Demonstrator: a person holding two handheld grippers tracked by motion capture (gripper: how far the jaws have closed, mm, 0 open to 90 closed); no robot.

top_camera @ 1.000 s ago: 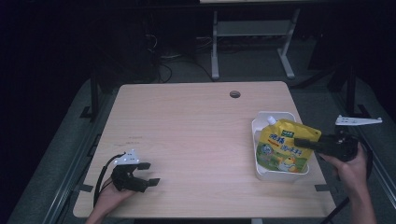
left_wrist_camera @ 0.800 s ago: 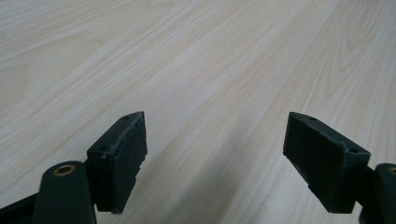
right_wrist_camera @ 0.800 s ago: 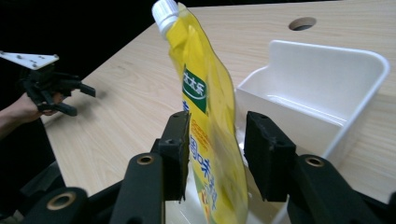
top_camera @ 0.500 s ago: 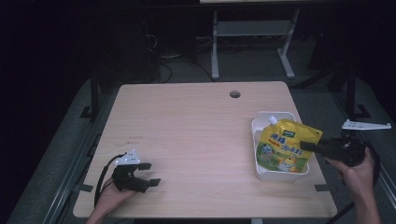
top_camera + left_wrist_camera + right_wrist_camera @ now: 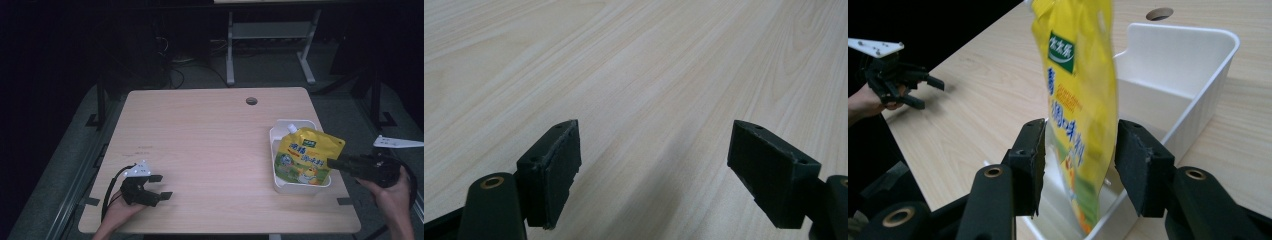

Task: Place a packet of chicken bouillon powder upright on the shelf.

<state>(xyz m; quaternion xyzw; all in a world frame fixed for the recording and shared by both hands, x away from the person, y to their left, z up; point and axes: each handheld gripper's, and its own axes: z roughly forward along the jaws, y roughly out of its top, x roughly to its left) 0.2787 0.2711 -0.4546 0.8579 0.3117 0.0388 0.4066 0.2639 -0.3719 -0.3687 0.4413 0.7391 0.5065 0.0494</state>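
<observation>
A yellow spouted pouch [image 5: 306, 159] stands tilted in the white tray [image 5: 278, 134] at the table's right edge. My right gripper [image 5: 332, 162] is at the pouch's right side. In the right gripper view its jaws stand on either side of the pouch [image 5: 1079, 105], partly open, with a thin gap beside the left pad [image 5: 1032, 165]. Nothing but the pouch shows inside the tray [image 5: 1198, 65]. My left gripper [image 5: 161, 187] rests open near the table's front left corner, with only bare wood [image 5: 654, 100] between its jaws.
A round cable hole [image 5: 251, 101] sits near the table's far edge. The other hand and its gripper [image 5: 895, 77] show far off in the right gripper view. Dark floor and a metal frame [image 5: 270, 35] lie beyond the table.
My right hand and gripper have drawn back a little to the right and down. The pouch has stayed put in the tray. The left gripper has not moved.
</observation>
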